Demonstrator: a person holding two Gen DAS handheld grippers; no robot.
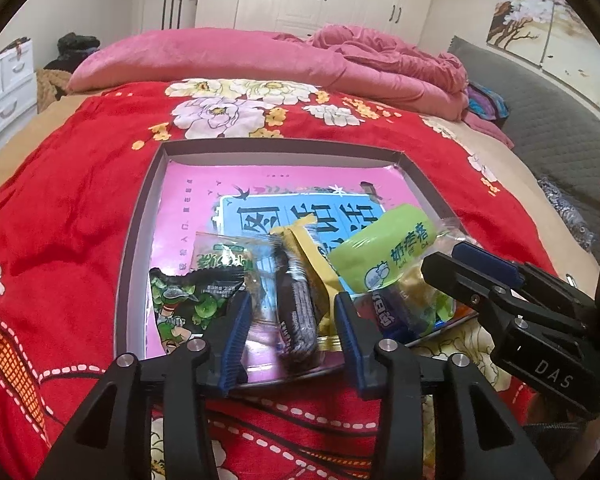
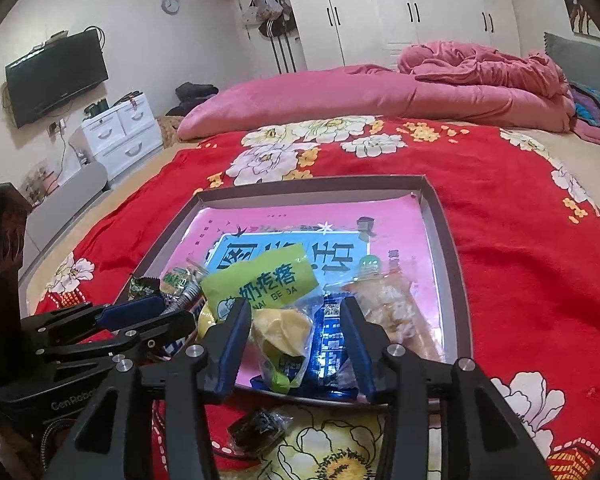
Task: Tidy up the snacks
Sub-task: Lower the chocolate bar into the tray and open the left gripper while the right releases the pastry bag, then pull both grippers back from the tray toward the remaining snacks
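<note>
Red floral blanket [image 1: 72, 208] covers the bed; a shallow grey tray [image 1: 140, 216] lined with a pink printed sheet [image 1: 188, 200] sits on it at frame centre.

Snack packets lie heaped at the tray's near edge. In the left wrist view, the left hand-held gripper [image 1: 292, 340] stands with jaws spread around a dark wrapped bar [image 1: 296, 312], which is blurred; whether the pads touch it cannot be told. A green cartoon packet [image 1: 180, 300] lies left of it, a yellow packet [image 1: 304, 248] behind.

In the right wrist view, the right hand-held gripper [image 2: 296, 344] is likewise spread, pads clear of a lime-green bag [image 2: 264, 288] of pale yellow pieces lying over a blue packet [image 2: 328, 340]. A clear bag of beige pieces [image 2: 388, 304] lies right of centre. One small dark packet [image 2: 256, 428] rests outside the tray, on the blanket, lower centre.
</note>
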